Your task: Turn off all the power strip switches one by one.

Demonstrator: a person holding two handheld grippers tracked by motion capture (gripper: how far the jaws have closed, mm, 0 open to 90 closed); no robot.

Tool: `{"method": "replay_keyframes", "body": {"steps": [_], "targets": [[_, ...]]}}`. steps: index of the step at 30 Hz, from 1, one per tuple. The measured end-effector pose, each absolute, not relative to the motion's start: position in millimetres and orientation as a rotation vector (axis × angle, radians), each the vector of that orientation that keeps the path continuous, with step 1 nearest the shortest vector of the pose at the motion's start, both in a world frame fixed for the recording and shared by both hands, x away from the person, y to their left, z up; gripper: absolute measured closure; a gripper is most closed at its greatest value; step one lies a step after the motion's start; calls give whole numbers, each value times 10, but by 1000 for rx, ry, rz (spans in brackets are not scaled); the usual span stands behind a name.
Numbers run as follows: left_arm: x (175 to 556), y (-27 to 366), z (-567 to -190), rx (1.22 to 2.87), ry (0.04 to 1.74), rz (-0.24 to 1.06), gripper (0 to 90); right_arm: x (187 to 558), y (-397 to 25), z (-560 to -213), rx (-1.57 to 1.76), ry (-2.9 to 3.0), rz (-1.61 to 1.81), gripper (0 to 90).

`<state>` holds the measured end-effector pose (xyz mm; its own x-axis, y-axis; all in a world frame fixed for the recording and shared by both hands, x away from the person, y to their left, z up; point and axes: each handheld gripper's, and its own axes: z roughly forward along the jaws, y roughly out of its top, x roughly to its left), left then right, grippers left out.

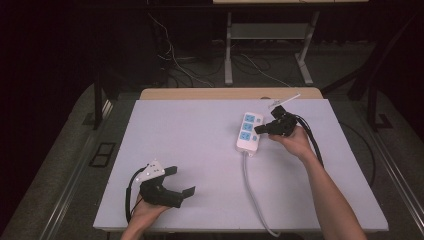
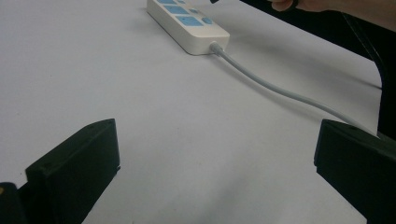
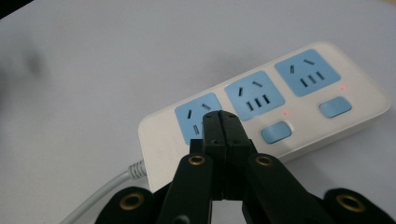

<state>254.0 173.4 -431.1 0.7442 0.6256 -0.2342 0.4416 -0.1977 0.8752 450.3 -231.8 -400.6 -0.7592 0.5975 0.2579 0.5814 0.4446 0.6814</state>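
Near the front left corner of the white tabletop (image 1: pixel 200 150), the left tongs (image 1: pixel 181 181) sit in the person's left hand (image 1: pixel 145 210), which comes in over the front edge; their two black jaws are spread wide with nothing between them, pointing toward the right edge, and a grey three-cornered plate rides on top with a black cable looping behind; in the left gripper view the same jaws stand far apart at the lower corners over bare white surface, with the grey cord (image 2: pixel 280 91) running between them farther off; toward the back right part of the tabletop lies the white power strip (image 1: pixel 249 132), lengthwise from back to front, with three blue sockets and blue switches on its face; its cord leaves the end nearer the front edge and curves down across the tabletop to that front edge, right of centre; just beside the strip's right side, the right tongs (image 1: pixel 258 129) are held in the right hand (image 1: pixel 296 141), the forearm reaching in from the front right corner; their jaws are pressed together with nothing pinched, the tips over the strip's face; in the right gripper view the shut tips hang over the blue socket nearest the cord end, whether touching it I cannot tell, and small red lights glow beside the switches.
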Motion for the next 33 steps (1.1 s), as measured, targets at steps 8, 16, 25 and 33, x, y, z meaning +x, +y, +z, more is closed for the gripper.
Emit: {"method": "replay_keyframes", "body": {"steps": [8,16,25,33], "targets": [[2532,1751,-4303,1827,831,210,0,4569,-2309,-3831,1047,2651,1197,900],[2534,1762,-4301,1822,832,209,0,4675,-2302,-3746,1041,2652,1157,900],[2533,1772,-4299,1818,833,207,0,4765,-2271,-3776,1050,2660,1126,900],[2526,1787,-4281,1813,826,215,0,4833,-2309,-3877,1063,2674,1102,900]]}}
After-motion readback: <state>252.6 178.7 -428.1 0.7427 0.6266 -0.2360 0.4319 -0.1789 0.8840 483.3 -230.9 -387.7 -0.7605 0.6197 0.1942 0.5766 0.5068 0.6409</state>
